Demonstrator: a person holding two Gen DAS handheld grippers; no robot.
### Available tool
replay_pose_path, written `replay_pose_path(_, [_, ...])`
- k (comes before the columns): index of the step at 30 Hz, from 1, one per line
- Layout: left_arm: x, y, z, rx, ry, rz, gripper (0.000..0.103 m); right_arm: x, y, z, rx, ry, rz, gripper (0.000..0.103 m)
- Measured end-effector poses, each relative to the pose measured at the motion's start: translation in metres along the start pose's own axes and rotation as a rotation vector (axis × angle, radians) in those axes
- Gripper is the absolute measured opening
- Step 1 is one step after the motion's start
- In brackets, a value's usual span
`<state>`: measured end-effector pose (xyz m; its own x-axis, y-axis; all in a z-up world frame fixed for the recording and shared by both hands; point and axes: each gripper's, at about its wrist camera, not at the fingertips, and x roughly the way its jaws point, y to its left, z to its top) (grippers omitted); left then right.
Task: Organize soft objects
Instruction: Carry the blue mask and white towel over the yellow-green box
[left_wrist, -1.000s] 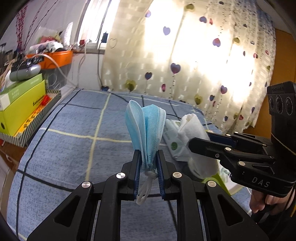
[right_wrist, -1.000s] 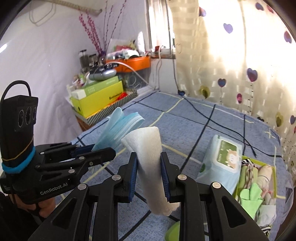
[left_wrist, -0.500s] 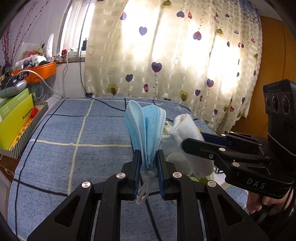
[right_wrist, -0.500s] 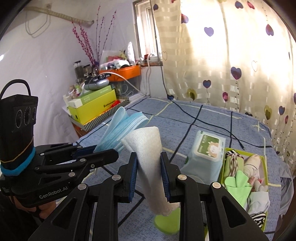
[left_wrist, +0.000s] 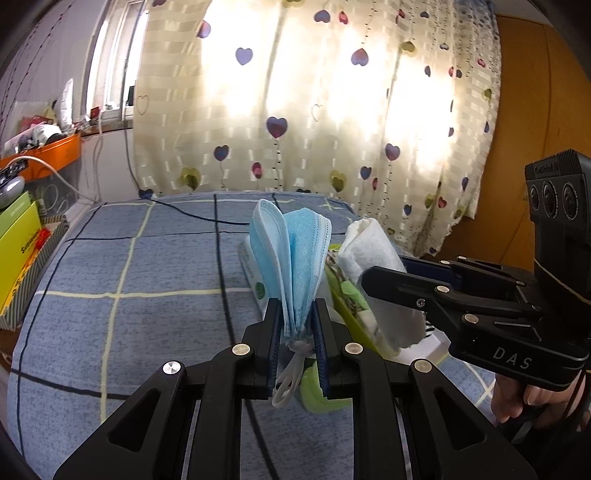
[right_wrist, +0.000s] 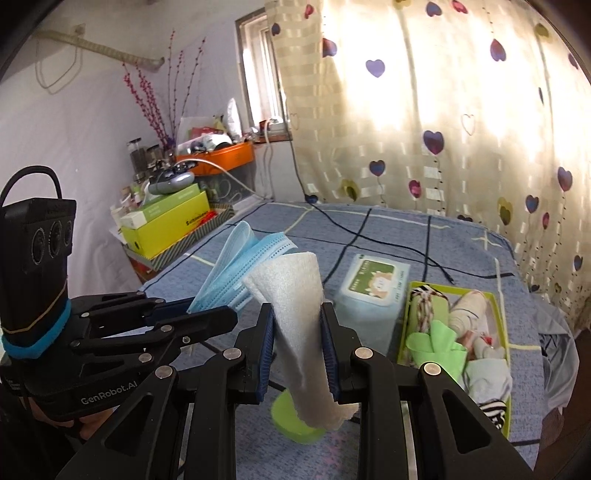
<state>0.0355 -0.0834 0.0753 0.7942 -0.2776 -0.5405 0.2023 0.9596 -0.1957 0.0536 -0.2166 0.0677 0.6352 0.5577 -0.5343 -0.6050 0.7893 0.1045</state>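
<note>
A folded blue face mask (left_wrist: 291, 258) stands up between the pads of my left gripper (left_wrist: 295, 317), which is shut on it; its white ear loop hangs below. The mask also shows in the right wrist view (right_wrist: 240, 273). My right gripper (right_wrist: 297, 325) is shut on a folded white cloth (right_wrist: 295, 306), seen from the left as a white roll (left_wrist: 373, 254). Both grippers hover side by side above a blue checked bed (right_wrist: 388, 229). A green tray (right_wrist: 496, 321) of socks and small clothes lies at the right on the bed.
A pack of wet wipes (right_wrist: 373, 291) lies left of the tray. A round green object (right_wrist: 291, 417) sits on the bed under the cloth. Yellow boxes (right_wrist: 166, 229) and an orange tray (right_wrist: 221, 158) crowd a side table at the left. A heart-print curtain (left_wrist: 314, 110) hangs behind.
Both grippers have swung to the right over the bed with their loads still held. The green tray and wipes pack now lie nearer the middle of the right wrist view.
</note>
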Motion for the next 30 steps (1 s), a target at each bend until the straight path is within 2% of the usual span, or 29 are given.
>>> replay_pose_path(15, [0.019,-0.042,0.000,0.062,0.032,-0.073,0.018,-0.030,-0.036,-0.019,0.067,-0.019,-0.070,0.023])
replay_pose_path(30, [0.043,-0.081,-0.004,0.112,0.083,-0.114,0.018,-0.044,-0.071,-0.041,0.132,-0.012,-0.111,0.023])
